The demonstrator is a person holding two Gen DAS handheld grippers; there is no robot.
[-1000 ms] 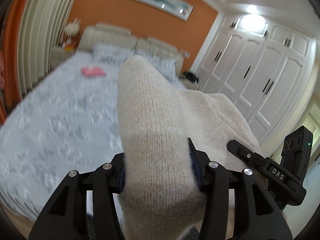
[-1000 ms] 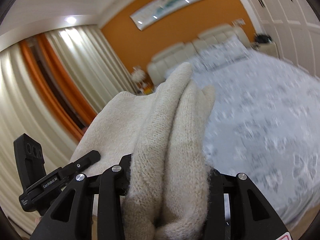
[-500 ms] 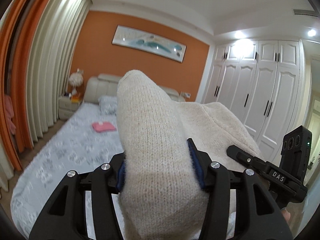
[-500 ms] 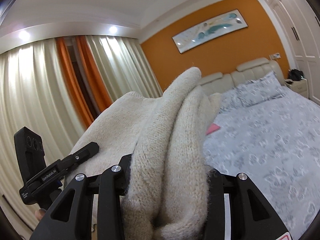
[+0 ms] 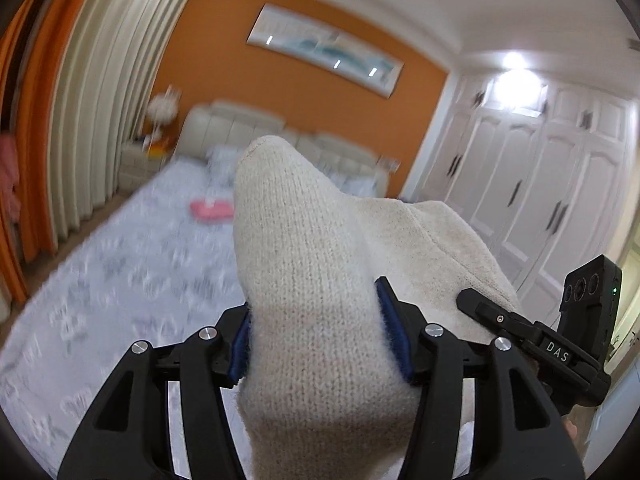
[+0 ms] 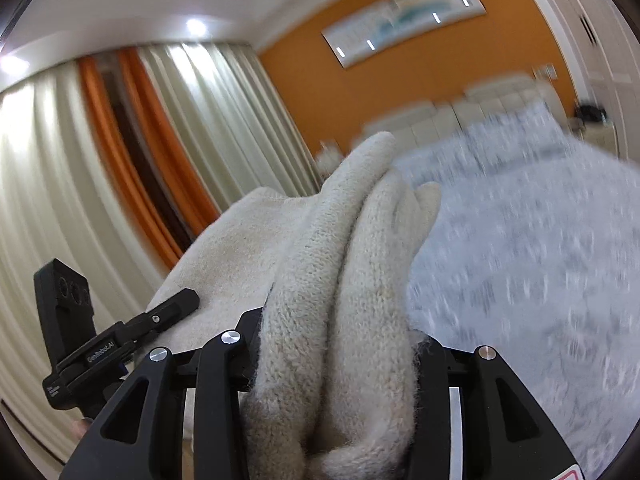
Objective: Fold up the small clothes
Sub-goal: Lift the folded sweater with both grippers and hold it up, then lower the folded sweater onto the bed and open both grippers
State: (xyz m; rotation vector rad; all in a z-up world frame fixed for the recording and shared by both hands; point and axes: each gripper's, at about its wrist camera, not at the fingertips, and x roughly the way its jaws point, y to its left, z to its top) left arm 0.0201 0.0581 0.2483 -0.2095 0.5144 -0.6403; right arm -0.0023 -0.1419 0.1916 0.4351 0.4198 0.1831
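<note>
The bed (image 5: 100,272) is the big thing here, grey-white floral cover, blurry in both views, so I'll place everything off it. Behind its head there's the orange wall (image 5: 280,80) with a long picture (image 5: 324,50) hung above the cream headboard (image 5: 232,124). Pale curtains (image 5: 100,100) with orange ones next to them run down one side of the bed, white wardrobe doors (image 5: 540,184) down the other. A nightstand with a white lamp (image 5: 162,106) on it sits beside the headboard, curtain side.

The sweater (image 5: 320,300), cream knit, is held up in the air over the foot end of the bed, stretched between the two grippers, not touching the cover from what I can see. The left gripper (image 5: 316,344) has a thick fold of it bunched between its blue pads, and its jaws have just been easing apart a bit, though the knit still fills the gap and the pads press on it. The right gripper (image 6: 336,364) is clamped on a doubled-up roll of the same sweater (image 6: 352,280).

Smallest bit: a pink thing (image 5: 212,210) lying on the bed up near the pillows, too blurry to say what.
</note>
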